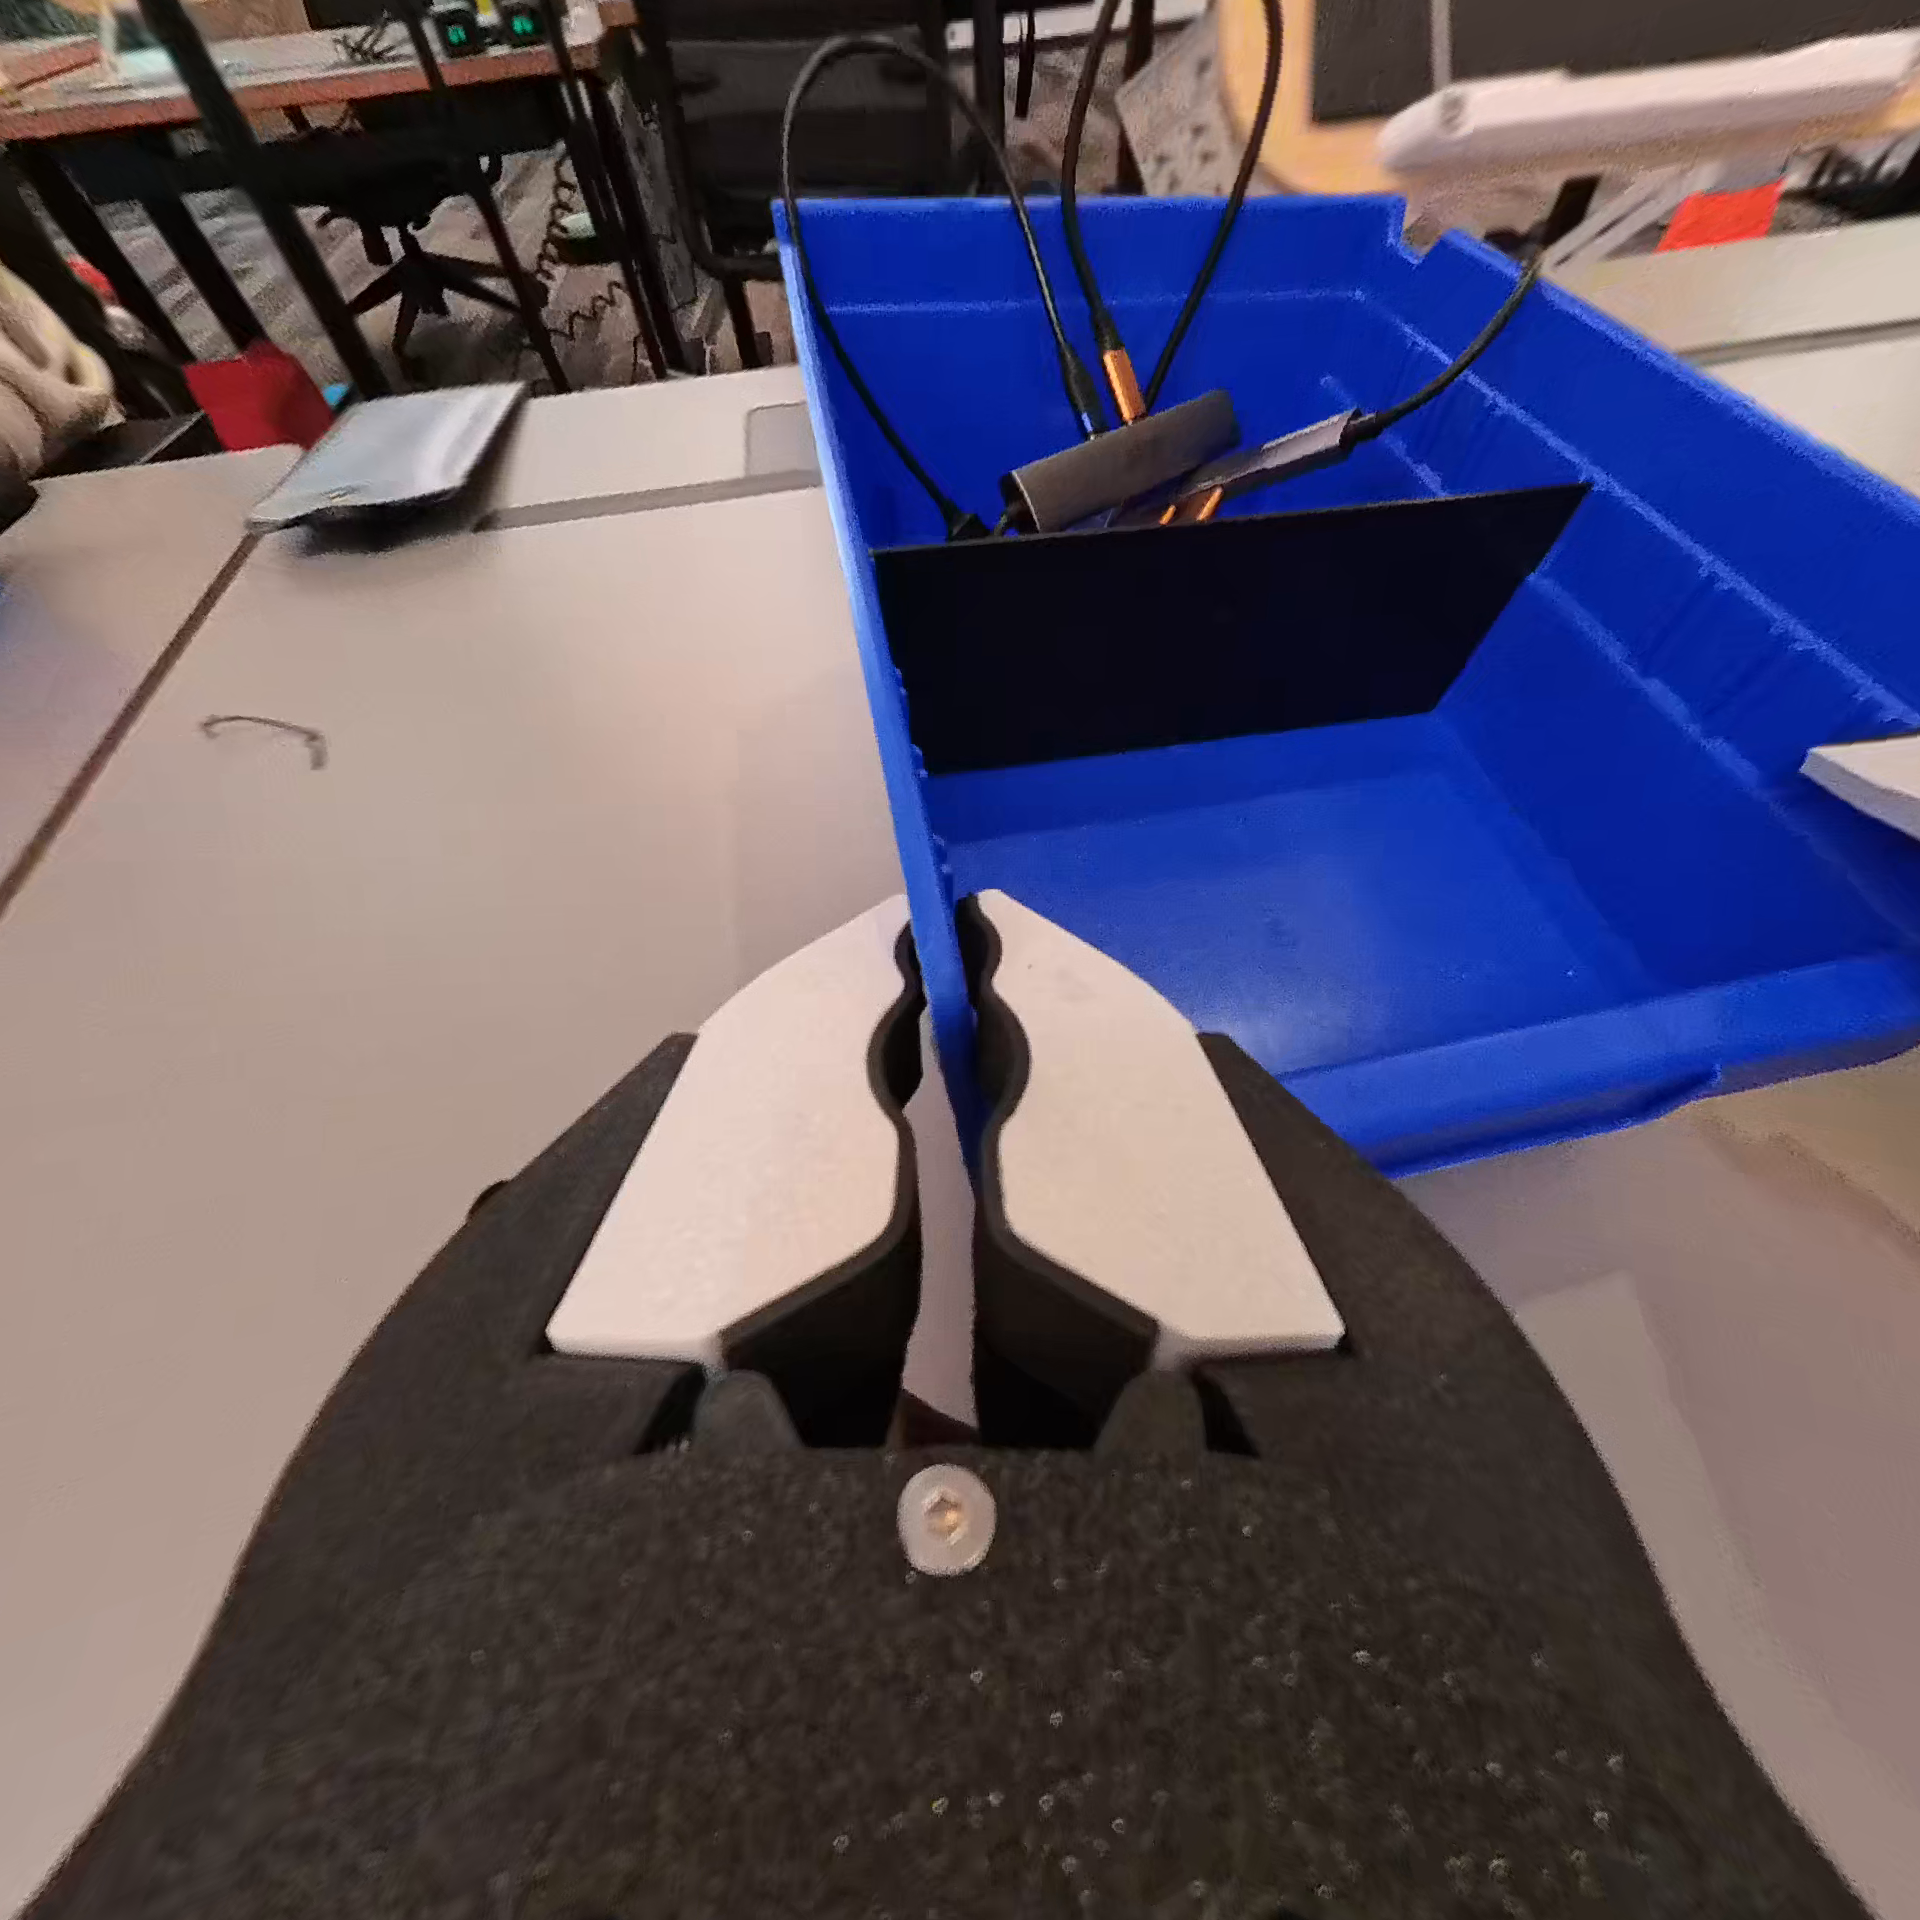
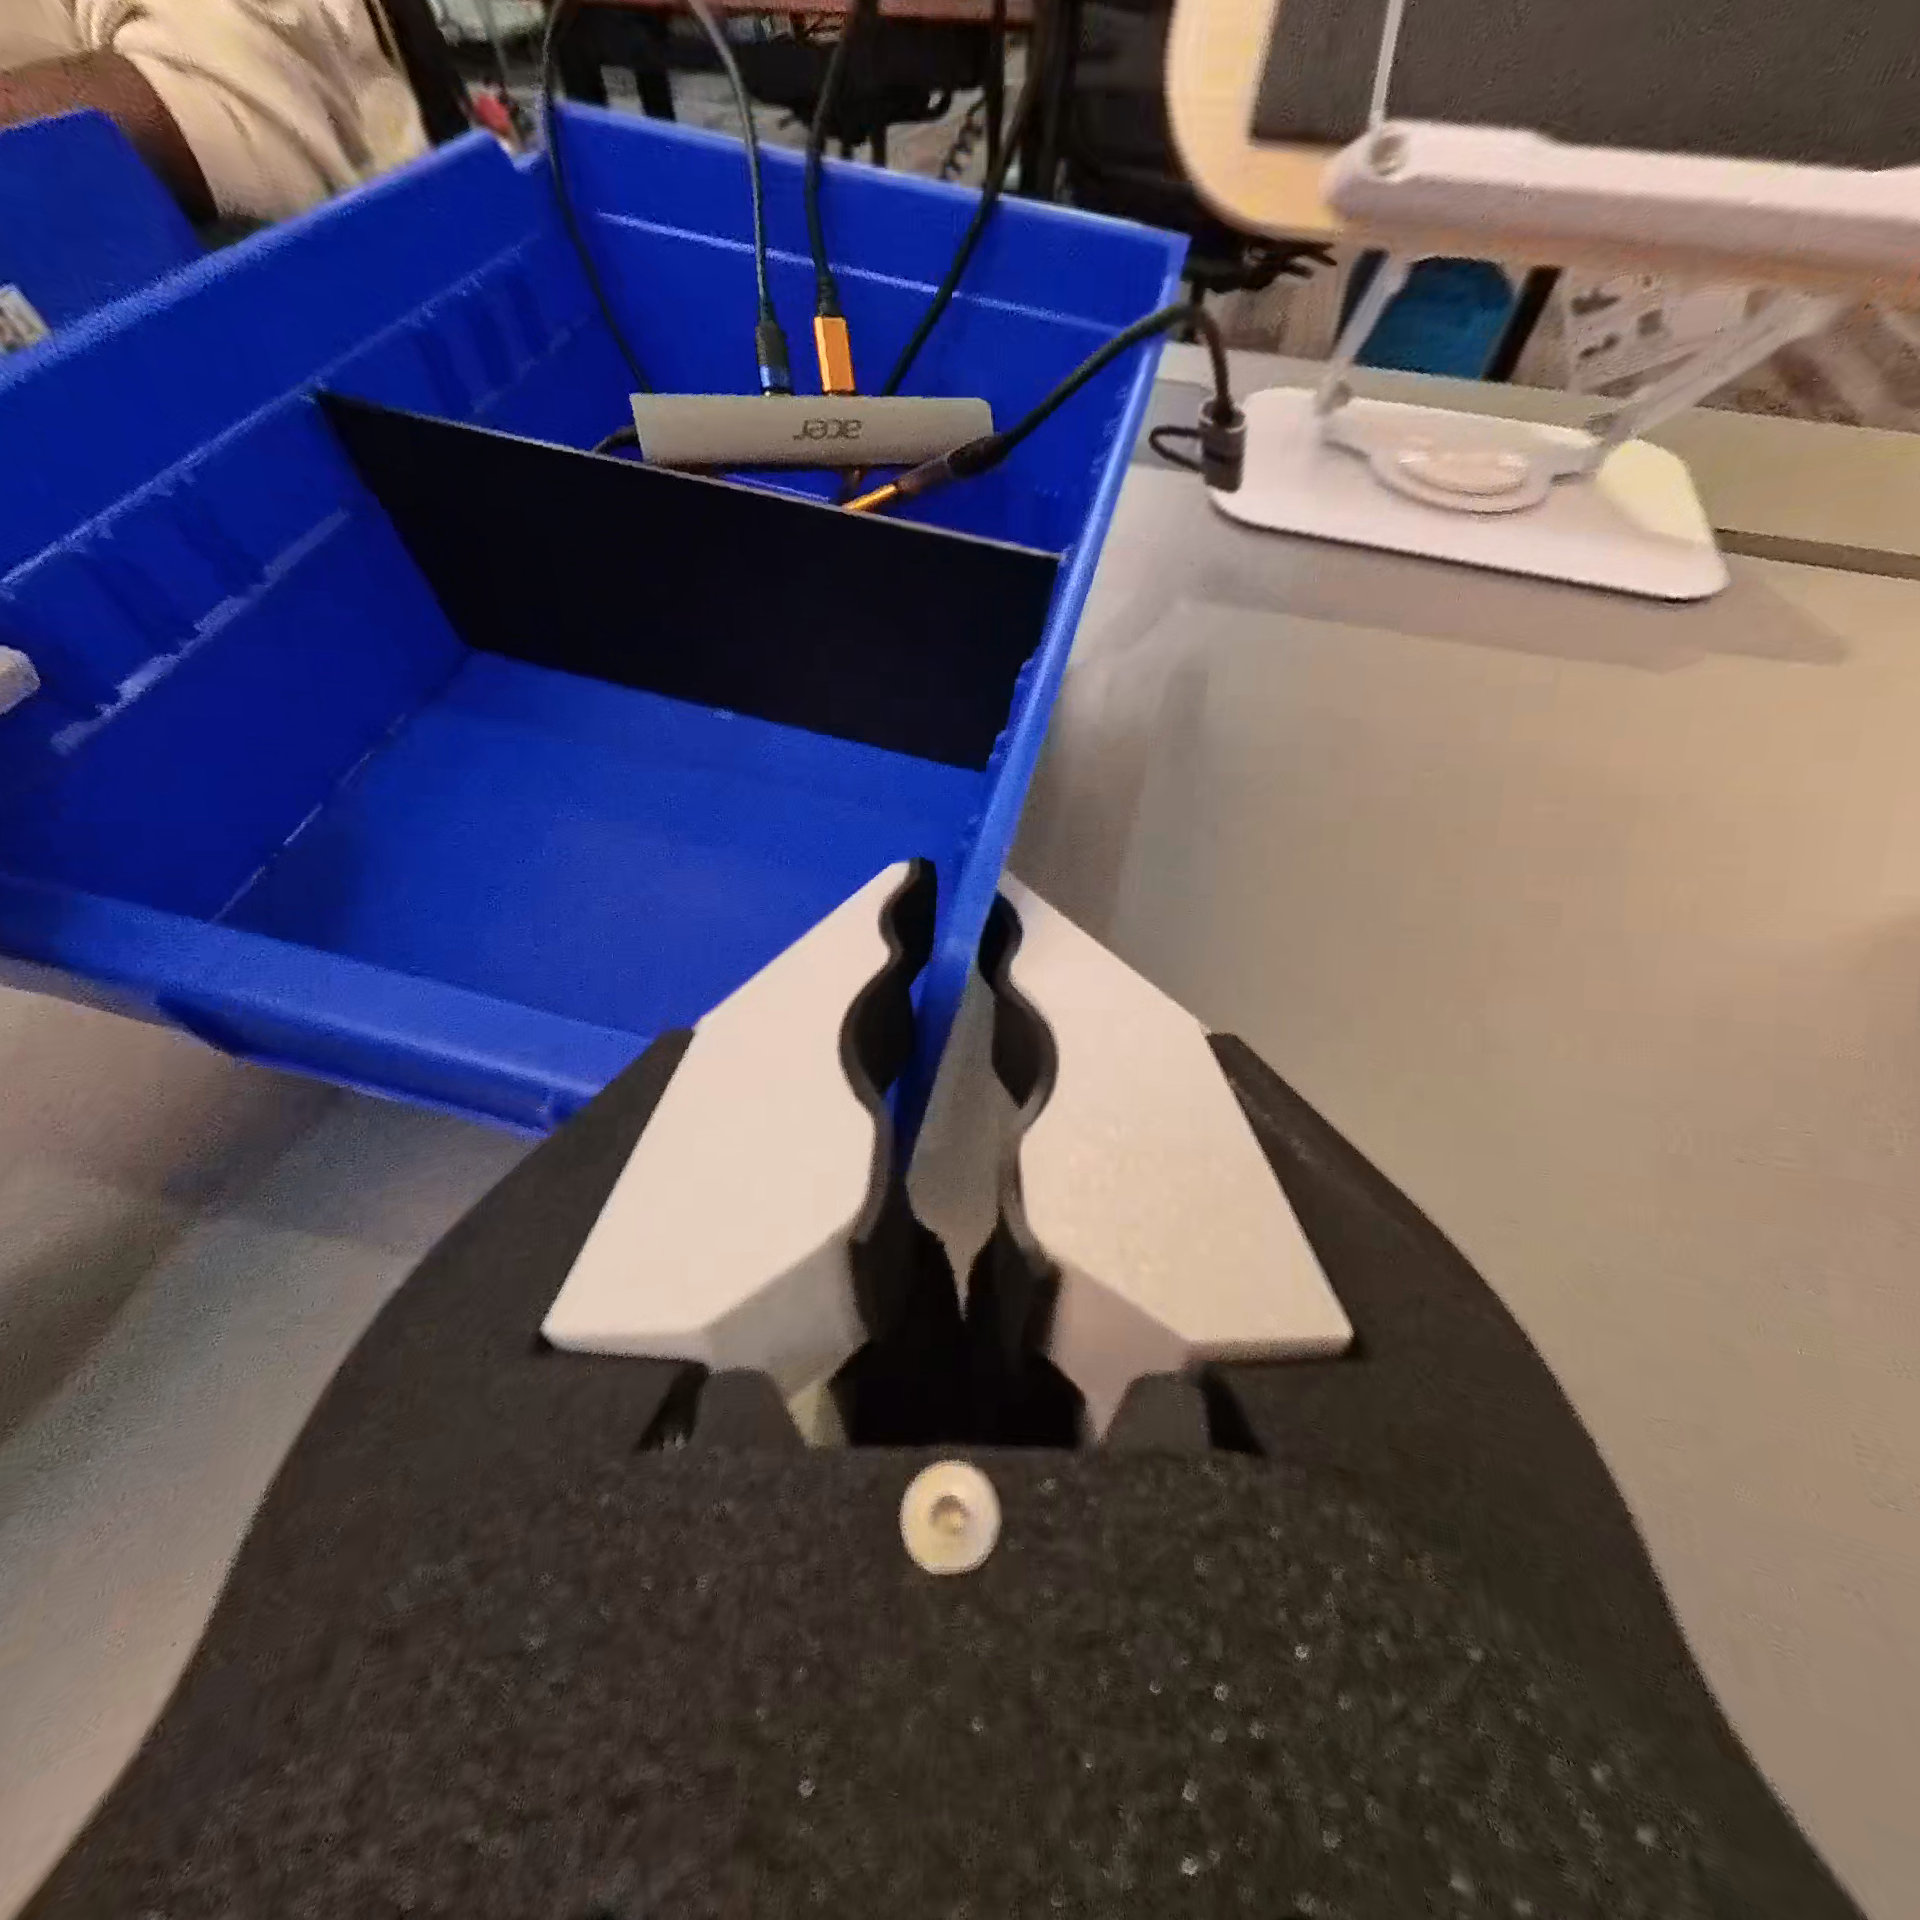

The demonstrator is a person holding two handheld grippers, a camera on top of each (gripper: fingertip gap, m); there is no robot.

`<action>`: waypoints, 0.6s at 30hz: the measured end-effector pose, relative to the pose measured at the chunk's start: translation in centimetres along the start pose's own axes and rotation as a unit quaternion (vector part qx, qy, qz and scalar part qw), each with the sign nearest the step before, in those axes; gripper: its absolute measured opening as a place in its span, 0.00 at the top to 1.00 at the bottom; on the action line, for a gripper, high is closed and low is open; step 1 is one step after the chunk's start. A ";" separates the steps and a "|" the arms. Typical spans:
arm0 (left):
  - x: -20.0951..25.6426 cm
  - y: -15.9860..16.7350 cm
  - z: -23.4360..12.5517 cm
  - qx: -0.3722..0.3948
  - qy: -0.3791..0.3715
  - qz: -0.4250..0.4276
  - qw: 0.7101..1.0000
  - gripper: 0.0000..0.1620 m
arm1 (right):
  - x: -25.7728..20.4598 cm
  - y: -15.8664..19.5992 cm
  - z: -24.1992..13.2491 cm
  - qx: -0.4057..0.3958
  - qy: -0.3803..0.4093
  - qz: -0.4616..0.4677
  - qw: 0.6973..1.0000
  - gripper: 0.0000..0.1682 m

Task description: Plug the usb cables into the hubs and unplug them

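A blue plastic bin [image 1: 1351, 914] with a black divider [image 1: 1195, 623] stands on a pale table. My left gripper [image 1: 940, 925] is shut on the bin's left side wall [image 1: 940, 977] near the front corner, both pads pressed on the wall. My right gripper [image 2: 961, 904] is shut on the bin's right side wall [image 2: 961, 935] near its front corner. The bin [image 2: 520, 810] has an empty front compartment. Behind the divider [image 2: 707, 603] lie a grey hub [image 2: 810, 428] and black cables with orange plugs [image 2: 833, 353]. The right gripper's fingertip [image 1: 1870, 779] shows at the left wrist view's right edge.
A white stand [image 2: 1475, 488] sits on the table right of the bin. A dark flat pouch [image 1: 395, 457] lies far left on the table. A second blue bin [image 2: 83, 208] is at the far left. Desks and chairs stand beyond the table's far edge. The left gripper's tips are roughly 20 centimetres from the right gripper's.
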State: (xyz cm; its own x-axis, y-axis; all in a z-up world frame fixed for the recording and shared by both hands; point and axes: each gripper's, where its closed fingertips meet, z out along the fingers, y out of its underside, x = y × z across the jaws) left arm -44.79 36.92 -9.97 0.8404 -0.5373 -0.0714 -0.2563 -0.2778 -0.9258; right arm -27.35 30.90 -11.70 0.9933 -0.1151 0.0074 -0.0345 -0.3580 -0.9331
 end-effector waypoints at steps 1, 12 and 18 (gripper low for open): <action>-1.3 0.4 0.1 -0.007 -0.003 0.003 1.000 0.98 | -1.2 0.3 0.6 -0.007 -0.004 -0.007 1.000 0.96; -6.0 2.5 1.3 -0.003 -0.006 -0.131 0.991 0.98 | -6.5 1.8 -1.6 -0.074 -0.251 -0.008 0.965 0.87; -6.1 -0.5 -1.7 0.089 -0.009 -0.194 0.977 0.84 | 2.3 2.2 -8.7 -0.048 -0.313 -0.083 0.945 0.84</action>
State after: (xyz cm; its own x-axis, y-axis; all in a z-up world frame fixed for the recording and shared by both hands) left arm -50.64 39.00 -8.46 0.8668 -0.4041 0.2920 0.1683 -0.3143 -0.9343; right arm -26.15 21.83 -10.62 0.8557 0.5094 -0.0916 0.1471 -0.4091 -0.9006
